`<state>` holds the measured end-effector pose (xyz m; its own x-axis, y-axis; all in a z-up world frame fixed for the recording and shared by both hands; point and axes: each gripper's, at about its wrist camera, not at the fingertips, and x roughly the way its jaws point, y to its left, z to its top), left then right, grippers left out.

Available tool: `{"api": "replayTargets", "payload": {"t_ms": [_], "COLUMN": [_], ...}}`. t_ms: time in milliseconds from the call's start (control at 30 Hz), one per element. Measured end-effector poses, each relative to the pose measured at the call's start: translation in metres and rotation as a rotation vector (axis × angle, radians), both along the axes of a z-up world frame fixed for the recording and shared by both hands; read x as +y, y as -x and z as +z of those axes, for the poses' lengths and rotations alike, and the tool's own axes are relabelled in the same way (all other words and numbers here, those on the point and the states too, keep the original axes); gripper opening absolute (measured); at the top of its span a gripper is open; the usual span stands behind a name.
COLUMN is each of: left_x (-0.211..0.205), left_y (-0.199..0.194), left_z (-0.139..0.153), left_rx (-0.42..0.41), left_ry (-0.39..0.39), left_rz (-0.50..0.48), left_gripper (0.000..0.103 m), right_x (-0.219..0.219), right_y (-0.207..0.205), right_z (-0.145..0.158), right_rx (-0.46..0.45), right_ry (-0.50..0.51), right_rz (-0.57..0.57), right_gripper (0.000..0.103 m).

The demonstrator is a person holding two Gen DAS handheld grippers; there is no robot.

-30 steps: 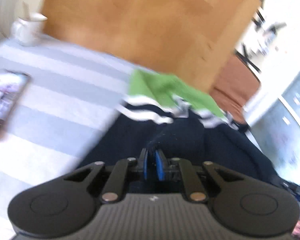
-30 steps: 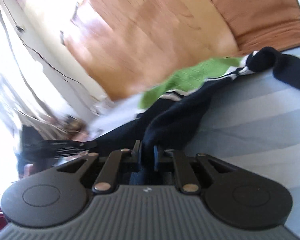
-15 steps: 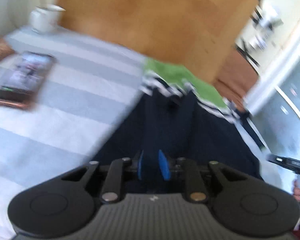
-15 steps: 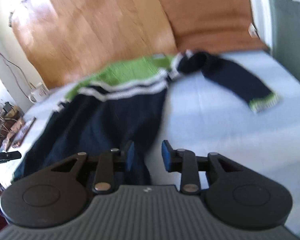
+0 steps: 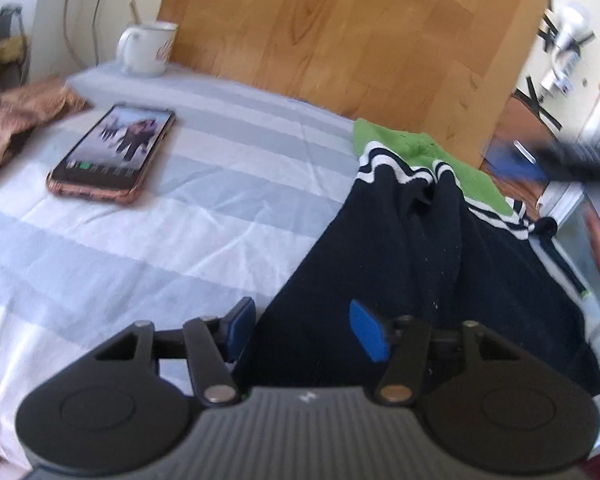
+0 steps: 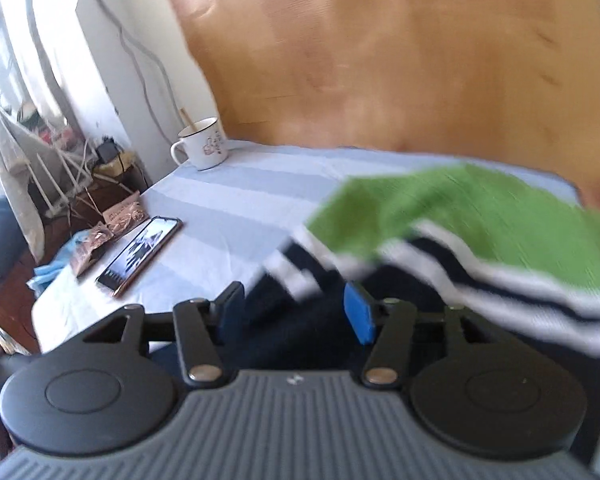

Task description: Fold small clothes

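Lying stretched along the striped sheet (image 5: 204, 216), the navy sweater (image 5: 380, 264) runs its long axis straight away from the left gripper (image 5: 304, 330): dark body nearest, white-and-navy bands next, green yoke (image 5: 396, 140) farthest, up against the wooden headboard (image 5: 340, 28). Both grippers have just been opening. The left gripper's blue pads (image 5: 368, 336) stand apart with the near hem's dark cloth lying loose between them, neither pad pressing on it. In the right wrist view the right gripper (image 6: 296, 314) likewise stands with its jaws spread over dark fabric, clamped on nothing, and the green yoke and stripes sweep across to its right, heavily blurred.

By this reading the garment has been laid out flat and let go, so a fold comes next. The left gripper sits at the hem end, squarely on the axis; the right is nearer the striped shoulder end. A fold would likely carry one side across that axis. A phone (image 5: 112, 156) and a mug (image 5: 146, 48) sit well to the left, apart from the sweater.
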<state>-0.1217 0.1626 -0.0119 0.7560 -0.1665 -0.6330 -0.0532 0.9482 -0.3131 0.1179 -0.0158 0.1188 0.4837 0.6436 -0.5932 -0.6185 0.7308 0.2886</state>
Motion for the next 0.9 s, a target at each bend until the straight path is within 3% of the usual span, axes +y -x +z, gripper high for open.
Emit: {"api": "replayTargets", "payload": {"t_ms": [100,233,300,333,367,433,533,600,633,667,700,767,900], "left_x": [-0.009,0.005,0.015,0.02,0.026,0.039,0.063,0.072,0.073,0.073,0.075,0.075,0.073], "left_y": [-0.002,-0.006,-0.002,0.001,0.006,0.014,0.026,0.026,0.023,0.018,0.013,0.006,0.001], "left_z": [-0.002,-0.003,0.0,0.002,0.006,0.014,0.025,0.029,0.028,0.025,0.021,0.011,0.004], "left_rx": [-0.013,-0.025,-0.056,-0.075,-0.104,-0.154,-0.244,-0.27,-0.262,-0.24,-0.213,-0.165,-0.14], "left_ry": [-0.071,0.001,0.043,0.053,0.057,0.074,0.141,0.142,0.136,0.133,0.139,0.173,0.188], "left_rz": [-0.016,-0.044,-0.047,-0.042,-0.03,0.002,0.062,0.115,0.138,0.154,0.164,0.162,0.146], "left_gripper": [0.013,0.01,0.01,0.01,0.009,0.009,0.009,0.009,0.01,0.01,0.01,0.01,0.011], "right_x": [0.047,0.096,0.109,0.11,0.111,0.112,0.097,0.085,0.084,0.086,0.089,0.086,0.034], "right_y": [-0.03,-0.069,-0.087,-0.094,-0.098,-0.108,-0.121,-0.13,-0.135,-0.142,-0.146,-0.149,-0.144], "right_z": [-0.004,-0.036,-0.061,-0.069,-0.068,-0.054,-0.011,-0.008,-0.015,-0.028,-0.039,-0.054,-0.051], "right_rx": [-0.005,0.011,0.057,0.079,0.063,0.042,-0.018,-0.014,0.009,0.047,0.079,0.111,0.109], "right_ry": [0.086,0.286,0.38,0.401,0.377,0.317,-0.038,-0.207,-0.231,-0.199,-0.134,-0.07,-0.194], "right_rz": [0.016,0.017,0.022,0.021,0.016,0.012,0.039,0.02,0.005,-0.016,-0.039,-0.071,-0.124], "right_gripper": [0.069,0.07,0.046,0.024,0.01,0.01,0.012,0.021,0.029,0.042,0.047,0.048,0.048]}}
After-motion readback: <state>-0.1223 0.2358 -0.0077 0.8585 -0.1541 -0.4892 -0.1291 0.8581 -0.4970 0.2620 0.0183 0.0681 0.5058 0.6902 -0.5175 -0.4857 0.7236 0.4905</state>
